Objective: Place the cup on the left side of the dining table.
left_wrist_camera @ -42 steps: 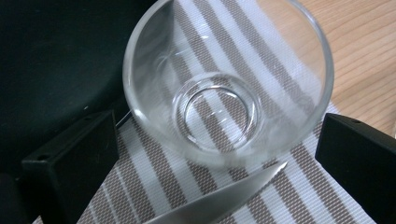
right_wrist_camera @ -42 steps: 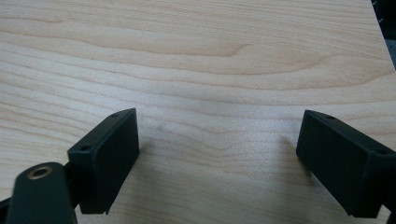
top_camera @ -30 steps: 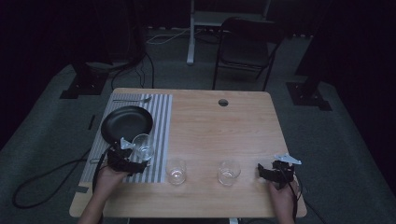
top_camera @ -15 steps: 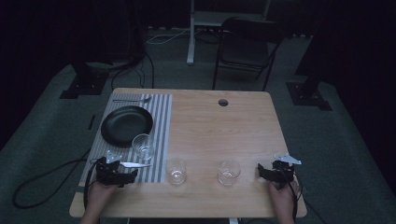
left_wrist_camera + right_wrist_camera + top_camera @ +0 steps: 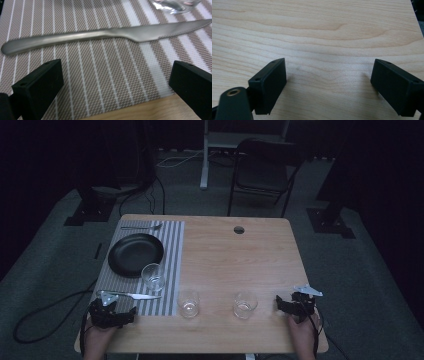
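Wooden table (image 5: 225, 255), seen from above, bearing a striped placemat (image 5: 172, 265) along its left side. On the placemat: a black plate (image 5: 135, 254), nothing visible on it; at the plate's near right rim, a clear glass (image 5: 153, 276), contents not discernible. Two further clear glasses stand on the bare wood nearer the person, one just right of the placemat (image 5: 188, 303) and one farther right (image 5: 245, 304); whether they hold anything cannot be told. A fork (image 5: 141, 227) lies at the placemat's far edge.

Knife (image 5: 131, 295), on the placemat's near part, lying crosswise with its blade pointing toward the glasses. Left gripper (image 5: 111, 316), just short of the knife: jaws spread wide, gripping nothing, the knife (image 5: 100, 37) resting ahead of them without contact. Right gripper (image 5: 294, 306), near the table's right edge: jaws likewise wide apart over bare wood, holding nothing.
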Motion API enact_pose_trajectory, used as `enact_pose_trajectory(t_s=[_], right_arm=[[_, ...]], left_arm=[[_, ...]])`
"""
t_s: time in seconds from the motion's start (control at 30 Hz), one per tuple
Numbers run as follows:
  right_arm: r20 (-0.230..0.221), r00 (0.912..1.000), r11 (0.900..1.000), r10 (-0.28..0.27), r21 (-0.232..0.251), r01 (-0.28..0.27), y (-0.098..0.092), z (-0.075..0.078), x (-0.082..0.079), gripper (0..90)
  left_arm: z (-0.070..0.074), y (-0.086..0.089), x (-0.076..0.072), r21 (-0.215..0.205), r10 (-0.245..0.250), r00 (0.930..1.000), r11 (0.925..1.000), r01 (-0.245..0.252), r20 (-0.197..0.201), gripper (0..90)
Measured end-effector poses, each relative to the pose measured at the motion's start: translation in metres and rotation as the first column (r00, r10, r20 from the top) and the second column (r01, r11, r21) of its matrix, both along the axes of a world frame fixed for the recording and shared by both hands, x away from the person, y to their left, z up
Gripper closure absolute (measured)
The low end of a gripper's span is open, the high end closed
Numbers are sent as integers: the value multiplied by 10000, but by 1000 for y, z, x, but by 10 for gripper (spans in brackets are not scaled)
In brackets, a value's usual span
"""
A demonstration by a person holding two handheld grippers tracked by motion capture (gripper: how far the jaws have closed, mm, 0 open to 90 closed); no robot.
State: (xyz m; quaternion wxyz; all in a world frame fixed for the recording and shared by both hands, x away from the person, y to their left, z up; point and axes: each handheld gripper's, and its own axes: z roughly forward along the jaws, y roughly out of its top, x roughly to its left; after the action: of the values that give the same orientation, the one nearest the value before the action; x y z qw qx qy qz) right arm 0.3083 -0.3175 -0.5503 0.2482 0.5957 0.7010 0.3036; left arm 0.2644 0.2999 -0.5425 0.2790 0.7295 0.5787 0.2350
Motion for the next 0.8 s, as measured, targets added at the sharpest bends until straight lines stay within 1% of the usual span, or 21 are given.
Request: enact_pose_trajectory(t_s=[0.03,0.07,0.17,0.23,0.27,0.33,0.43,0.57,0.8], right_arm=[[0,10000,10000,0,-1,0,0,0,0,127],[-1,10000,10000,0,0,0,0,0,0,127],[0,10000,10000,1,-1,-1,0,0,0,127],[0,10000,10000,0,0,0,0,0,0,127],[1,10000,10000,-1,0,1,0,0,0,127],[1,10000,10000,-1,0,1,0,0,0,128],[0,10000,10000,0,1,0,0,0,0,127],[0,10000,10000,-1,2,1,0,0,0,128],[1,10000,10000,4,-5,-4,0,0,0,127]], left_arm=[[-1,2,-2,-83,70,10000,9999,-70,40,1],[-1,3,-3,-159,129,9999,9998,-129,-2,1],[-3,7,-6,-233,382,9993,9990,-382,1,2],[-3,11,-7,-247,687,9976,9973,-685,45,2],[-3,13,-8,-426,817,9966,9958,-813,91,2],[-3,16,-8,-624,881,9960,9942,-871,133,2],[-4,16,-7,-492,887,9959,9949,-879,156,2],[-4,12,-6,-114,910,9958,9958,-909,78,1],[-4,11,-7,-107,1016,9948,9948,-1016,70,2]])
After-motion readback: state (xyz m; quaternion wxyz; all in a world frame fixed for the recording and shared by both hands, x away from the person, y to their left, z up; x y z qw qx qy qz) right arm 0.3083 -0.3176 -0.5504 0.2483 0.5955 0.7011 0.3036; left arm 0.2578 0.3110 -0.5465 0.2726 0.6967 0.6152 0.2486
